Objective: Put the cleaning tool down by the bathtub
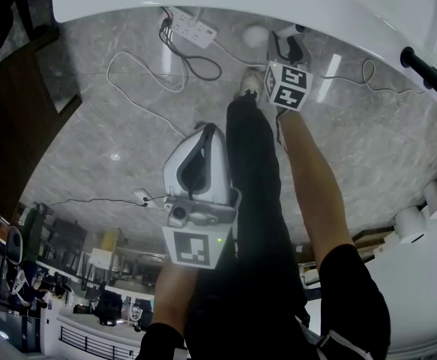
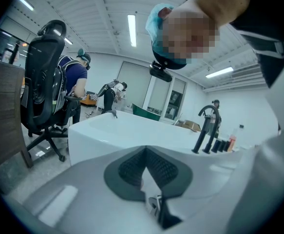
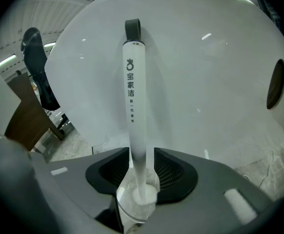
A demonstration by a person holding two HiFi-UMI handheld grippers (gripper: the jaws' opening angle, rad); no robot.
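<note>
Your right tongs point(image 3: 139, 155) stood wide open, the cleaning tool point(image 3: 132, 91) loose between the pads, not gripped, its handle seemingly propped against the bathtub point(image 3: 205, 82). Your left tongs point(image 2: 145, 150) were shut and empty. Had you pulled back crooked, a pad could have clipped the handle — on that smooth curve it likely would have slid to the floor point(image 1: 128, 141).
</note>
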